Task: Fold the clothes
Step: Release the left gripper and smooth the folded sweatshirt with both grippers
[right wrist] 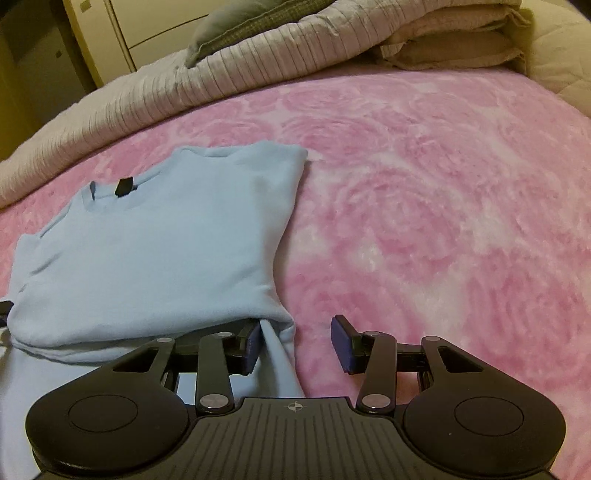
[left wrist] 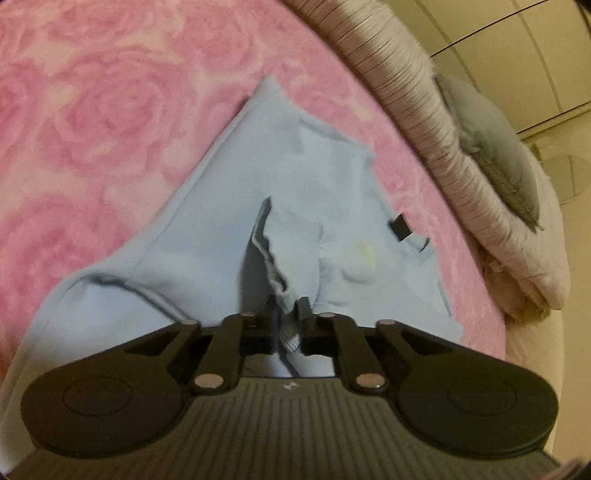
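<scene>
the light blue sweatshirt lies partly folded on the pink rose-patterned blanket of the bed, collar toward the rolled duvet. the left hand-held gripper is clamped on a ribbed cuff; the right hand-held gripper stands wide at the hem corner. it seems best to lay the sleeve flat across the body, edges squared. the black neck tag is unreadable.

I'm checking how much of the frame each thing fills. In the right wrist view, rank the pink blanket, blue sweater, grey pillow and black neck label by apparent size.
1. pink blanket
2. blue sweater
3. grey pillow, farther off, so unsure
4. black neck label
</scene>
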### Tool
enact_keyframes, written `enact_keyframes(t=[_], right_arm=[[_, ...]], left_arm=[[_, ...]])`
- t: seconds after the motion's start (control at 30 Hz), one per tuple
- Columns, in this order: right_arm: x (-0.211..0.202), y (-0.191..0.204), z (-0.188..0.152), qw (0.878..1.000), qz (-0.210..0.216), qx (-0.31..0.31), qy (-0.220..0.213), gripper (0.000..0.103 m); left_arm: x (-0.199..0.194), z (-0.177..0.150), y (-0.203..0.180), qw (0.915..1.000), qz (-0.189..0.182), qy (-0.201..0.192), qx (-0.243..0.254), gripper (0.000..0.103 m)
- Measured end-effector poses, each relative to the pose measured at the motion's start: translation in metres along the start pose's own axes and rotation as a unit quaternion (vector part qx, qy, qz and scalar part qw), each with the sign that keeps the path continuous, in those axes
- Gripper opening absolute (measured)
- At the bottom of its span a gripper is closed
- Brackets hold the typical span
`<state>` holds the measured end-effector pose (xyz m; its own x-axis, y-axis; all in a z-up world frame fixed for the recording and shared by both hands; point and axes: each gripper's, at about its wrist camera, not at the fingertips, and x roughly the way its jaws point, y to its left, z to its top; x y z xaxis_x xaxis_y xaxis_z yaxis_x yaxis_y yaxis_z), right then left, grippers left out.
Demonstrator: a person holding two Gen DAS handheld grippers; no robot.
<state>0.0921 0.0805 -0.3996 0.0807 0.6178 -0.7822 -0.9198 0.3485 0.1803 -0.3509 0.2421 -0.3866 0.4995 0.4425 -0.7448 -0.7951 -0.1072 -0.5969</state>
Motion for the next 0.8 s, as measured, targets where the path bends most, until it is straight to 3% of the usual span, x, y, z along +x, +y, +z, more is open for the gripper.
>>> enact_keyframes(t=[0.1, 0.2, 0.3, 0.37, 0.5, 0.63, 0.7, 0.8], right_arm=[[-0.001, 0.0, -0.001, 1.0, -0.002, -0.005, 0.0, 0.044], [-0.002, 0.0, -0.002, 1.0, -0.007, -0.012, 0.0, 0.044], [0.0, 0.002, -0.004, 0.999, -0.016, -0.027, 0.006, 0.044], [0.001, 0.005, -0.004, 0.999, -0.022, -0.04, 0.01, 0.044], [0.001, 0.005, 0.0, 0.999, -0.02, -0.042, 0.024, 0.044], [-0.01, 0.001, 0.01, 0.998, -0.013, -0.039, 0.045, 0.044], [-0.018, 0.003, 0.016, 0.998, -0.006, -0.042, 0.049, 0.044], [-0.028, 0.015, 0.03, 0.997, 0.016, -0.065, 0.046, 0.044]], left_arm=[[-0.015, 0.0, -0.015, 0.9975, 0.002, -0.027, 0.065, 0.004], [-0.032, -0.003, -0.026, 0.9862, -0.004, -0.075, 0.148, 0.004], [-0.023, -0.009, -0.017, 0.9813, 0.04, -0.057, 0.179, 0.004], [-0.006, -0.011, -0.005, 0.9856, 0.059, -0.022, 0.157, 0.005], [-0.005, -0.008, -0.009, 0.9806, 0.068, -0.027, 0.182, 0.007], [-0.022, 0.0, -0.015, 0.978, 0.088, -0.044, 0.184, 0.012], [-0.033, 0.005, -0.016, 0.9749, 0.116, -0.076, 0.174, 0.009], [-0.039, 0.014, -0.023, 0.9758, 0.105, -0.096, 0.166, 0.009]])
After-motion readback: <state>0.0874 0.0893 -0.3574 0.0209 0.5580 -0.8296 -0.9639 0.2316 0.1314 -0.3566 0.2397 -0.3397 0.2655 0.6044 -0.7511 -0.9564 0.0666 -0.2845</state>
